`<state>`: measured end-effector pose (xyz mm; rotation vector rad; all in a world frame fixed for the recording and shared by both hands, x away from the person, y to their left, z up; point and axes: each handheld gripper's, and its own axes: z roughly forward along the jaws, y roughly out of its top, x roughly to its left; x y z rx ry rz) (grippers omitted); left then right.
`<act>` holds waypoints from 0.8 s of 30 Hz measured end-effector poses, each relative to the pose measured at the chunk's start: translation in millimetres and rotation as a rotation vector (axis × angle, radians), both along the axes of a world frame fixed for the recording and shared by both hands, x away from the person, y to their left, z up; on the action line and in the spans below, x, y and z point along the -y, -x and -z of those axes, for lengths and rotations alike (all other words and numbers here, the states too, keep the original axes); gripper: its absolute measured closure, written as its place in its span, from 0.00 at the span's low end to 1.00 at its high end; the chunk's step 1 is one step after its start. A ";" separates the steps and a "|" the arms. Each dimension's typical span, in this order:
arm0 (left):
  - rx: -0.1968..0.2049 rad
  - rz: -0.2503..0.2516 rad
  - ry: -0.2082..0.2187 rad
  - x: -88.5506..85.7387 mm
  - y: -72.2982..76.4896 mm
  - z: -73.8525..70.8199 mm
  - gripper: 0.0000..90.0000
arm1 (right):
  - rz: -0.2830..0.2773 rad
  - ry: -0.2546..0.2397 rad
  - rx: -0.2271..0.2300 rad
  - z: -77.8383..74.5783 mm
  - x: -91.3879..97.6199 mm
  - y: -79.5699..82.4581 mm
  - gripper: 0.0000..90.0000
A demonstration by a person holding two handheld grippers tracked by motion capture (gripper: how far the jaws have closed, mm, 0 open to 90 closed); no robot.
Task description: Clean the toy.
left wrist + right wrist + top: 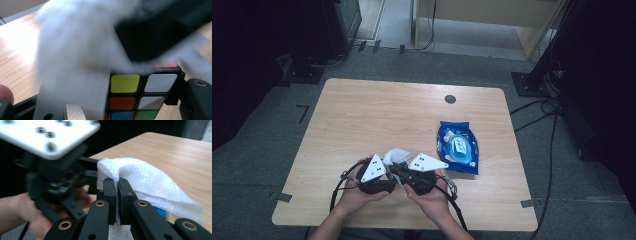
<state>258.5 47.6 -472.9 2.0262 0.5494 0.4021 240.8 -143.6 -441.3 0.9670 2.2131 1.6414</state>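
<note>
High view first, working from my left: the left hand-held gripper [388,172] sits low over the near edge of the table [362,115], its grey plate tipped toward the middle, and the left gripper view tells me what it carries, a puzzle cube [140,92] with yellow, white, orange and blue tiles wedged between its jaws, which are clamped on the cube's two sides. Just right of it, nose to nose, is the right hand-held gripper [398,169], and in the right gripper view [118,182] I see its jaws pressed flat together on a fold of a white wipe [145,182], the sheet draping off to the side. That wipe shows in the high view as a pale crumple [396,154] poking up between the two tools, and in the left gripper view it is a blurred white mass [75,55] lying across the cube's upper left, touching it. So the relation I steer by: the cube lies directly ahead of the right tool's tip, across the small gap toward my left hand, and the right hand is the one that brings the wipe to it while the left merely presents a face. I judge the wiping is under way. Farther right, well apart from both hands, a blue pack of wipes [457,146] lies flat, its long axis running away from me.
</note>
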 end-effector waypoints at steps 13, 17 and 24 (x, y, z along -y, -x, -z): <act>-0.002 0.022 -0.005 5.8 2.1 0.5 0.38 | 0.077 -0.014 -0.012 4.3 16.8 -10.2 0.98; 0.001 0.024 -0.003 6.1 2.5 0.3 0.38 | 0.016 -0.017 -0.002 1.3 2.2 0.5 0.98; 0.001 0.017 0.018 -0.8 1.1 -2.7 0.38 | 0.011 -0.020 0.012 -0.9 4.4 0.3 0.98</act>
